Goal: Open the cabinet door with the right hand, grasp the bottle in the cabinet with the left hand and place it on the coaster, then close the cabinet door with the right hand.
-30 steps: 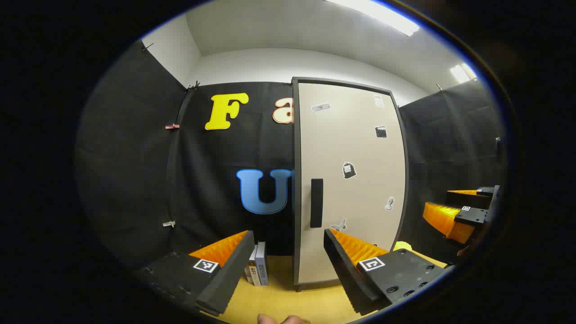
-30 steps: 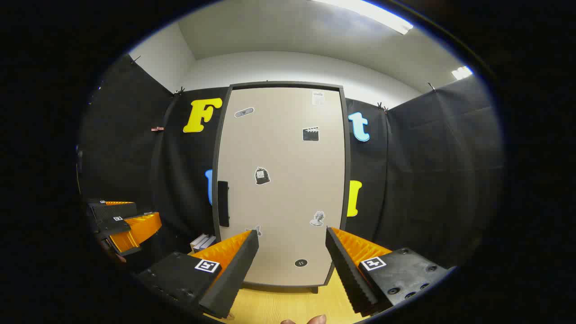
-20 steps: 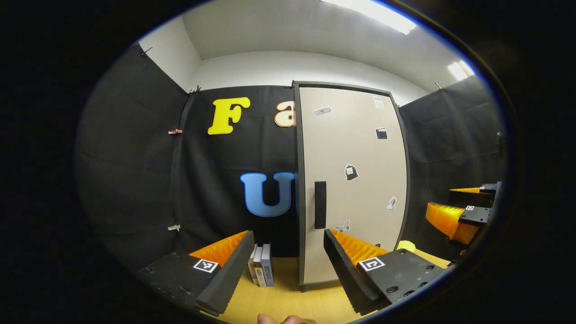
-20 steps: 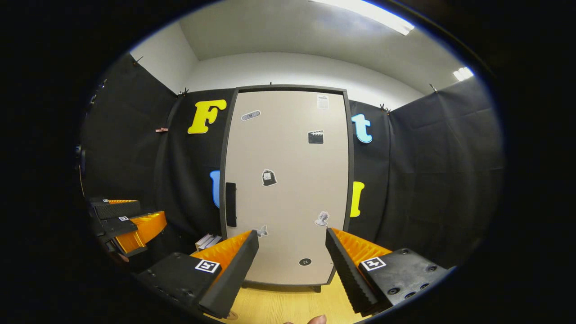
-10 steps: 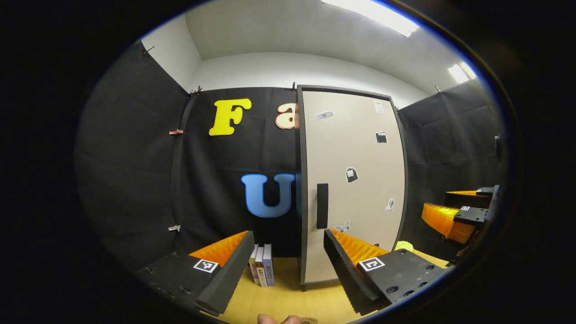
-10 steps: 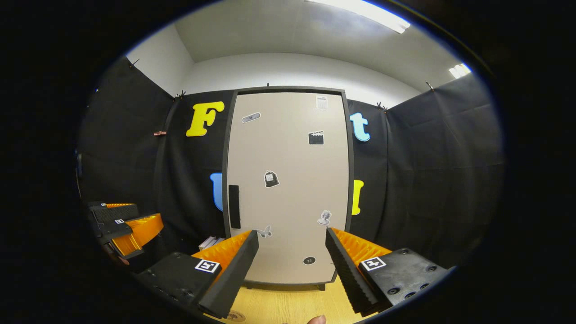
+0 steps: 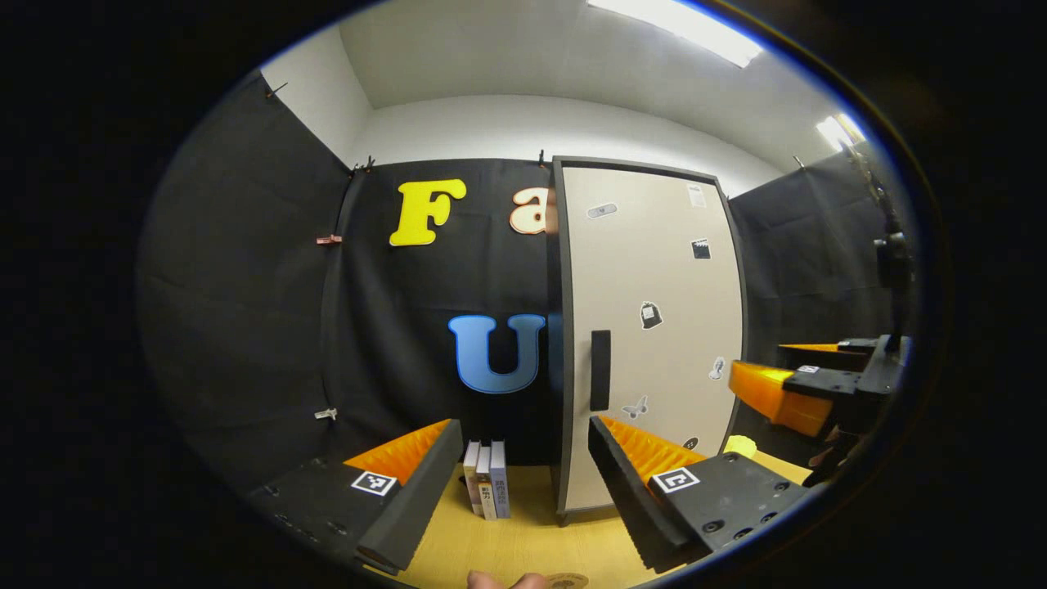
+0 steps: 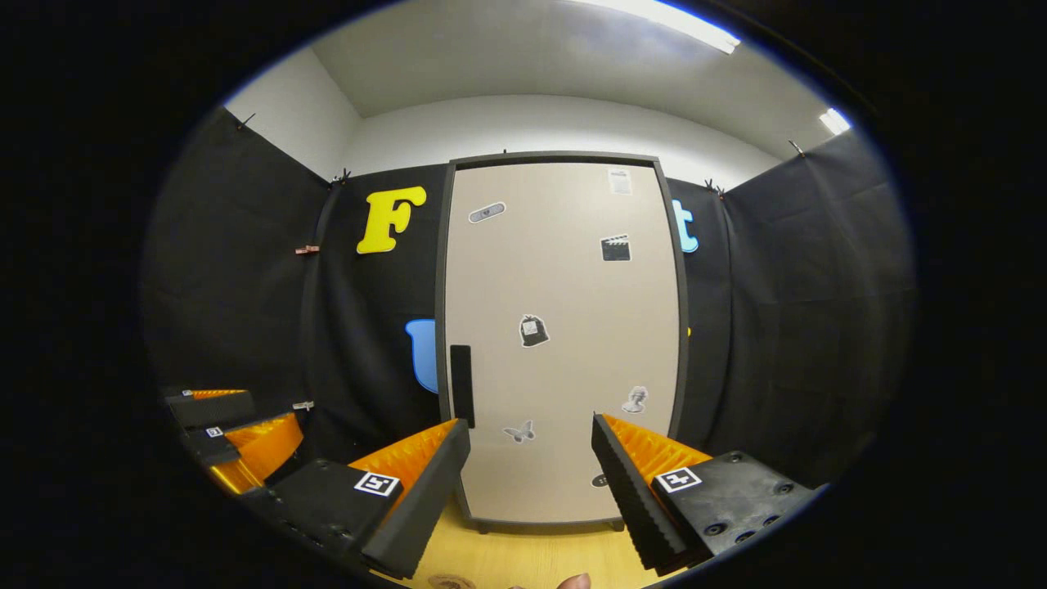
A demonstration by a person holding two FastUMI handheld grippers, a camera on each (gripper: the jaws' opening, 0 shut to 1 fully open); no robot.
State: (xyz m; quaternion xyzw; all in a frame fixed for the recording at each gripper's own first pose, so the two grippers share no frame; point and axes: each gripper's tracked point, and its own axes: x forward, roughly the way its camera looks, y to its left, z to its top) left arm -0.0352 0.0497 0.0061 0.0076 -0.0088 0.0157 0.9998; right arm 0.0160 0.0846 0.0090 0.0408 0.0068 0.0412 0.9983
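Observation:
A tall beige cabinet door [image 8: 564, 327] with a dark frame stands closed on the yellow wooden table [image 8: 532, 556]; its black vertical handle [image 8: 462, 384] sits at the door's left edge. In the left gripper view the same cabinet door [image 7: 654, 327] and its handle [image 7: 600, 370] are right of centre. My right gripper [image 8: 530, 446] is open, facing the door's lower part, short of it. My left gripper [image 7: 523, 450] is open with nothing between its fingers. A round coaster [image 7: 566, 581] peeks at the bottom edge in the left gripper view. The bottle is hidden behind the door.
Several books [image 7: 487, 489] stand upright left of the cabinet. A small yellow object [image 7: 740, 446] lies to the cabinet's right. The other gripper's orange fingers [image 7: 773, 397] reach in at the right of the left gripper view, and orange fingers [image 8: 245, 446] show low left in the right gripper view.
The right gripper has moved closer to the cabinet door, which now looks larger. In the left gripper view it has advanced toward the door; the left gripper has shifted slightly.

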